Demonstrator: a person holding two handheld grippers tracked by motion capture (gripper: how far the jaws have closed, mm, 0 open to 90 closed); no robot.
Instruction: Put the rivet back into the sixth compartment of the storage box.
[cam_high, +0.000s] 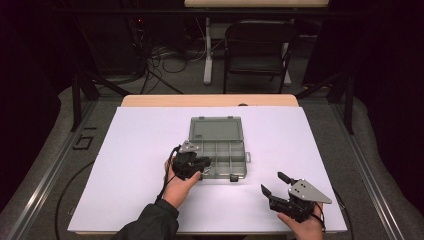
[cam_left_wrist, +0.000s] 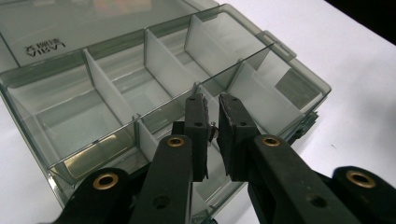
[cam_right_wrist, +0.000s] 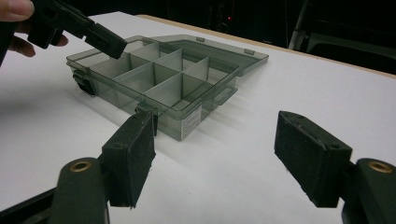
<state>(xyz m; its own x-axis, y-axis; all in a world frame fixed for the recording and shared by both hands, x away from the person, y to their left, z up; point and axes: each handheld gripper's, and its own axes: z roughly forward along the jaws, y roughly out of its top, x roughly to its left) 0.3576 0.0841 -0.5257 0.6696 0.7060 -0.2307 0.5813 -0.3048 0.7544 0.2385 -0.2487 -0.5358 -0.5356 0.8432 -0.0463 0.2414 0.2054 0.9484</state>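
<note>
Jaws of the left gripper (cam_left_wrist: 212, 122) nearly together, a thin slot between the pads, with a small metal bit (cam_left_wrist: 213, 130) showing in that slot; too small to tell what it is, and can't tell whether the pads actually press on it. Tips sit over the near row of the compartment box (cam_left_wrist: 116, 88), at a divider of the near-left cells. In the high view the left gripper (cam_high: 202, 167) is at the box's near-left corner, left hand (cam_high: 179, 182) behind it, dark sleeve (cam_high: 150, 224) coming in from the near edge of the table.

Right gripper (cam_right_wrist: 215, 154) jaws spread wide, nothing between the pads, just bare white surface. In the high view the right gripper (cam_high: 274, 184) is near the near-right corner of the white sheet (cam_high: 130, 150), well apart from the box, grey three-cornered plate (cam_high: 309, 191) on top, right hand (cam_high: 305, 226) at the near edge.

Box: smoky clear plastic, lid (cam_high: 216, 129) thrown back flat toward the far edge, tray split into two rows of cells by pale dividers, cells look empty. Sits about mid-table, slightly toward the near side. Latches (cam_high: 233, 177) on its near wall; one more tab on its right side. From the right gripper view the box (cam_right_wrist: 154, 79) lies ahead-left with the left gripper's jaw tip (cam_right_wrist: 105, 41) over its far-left corner.

Beyond the table's far edge: black chair (cam_high: 257, 50), cables (cam_high: 160, 60) on the floor.
</note>
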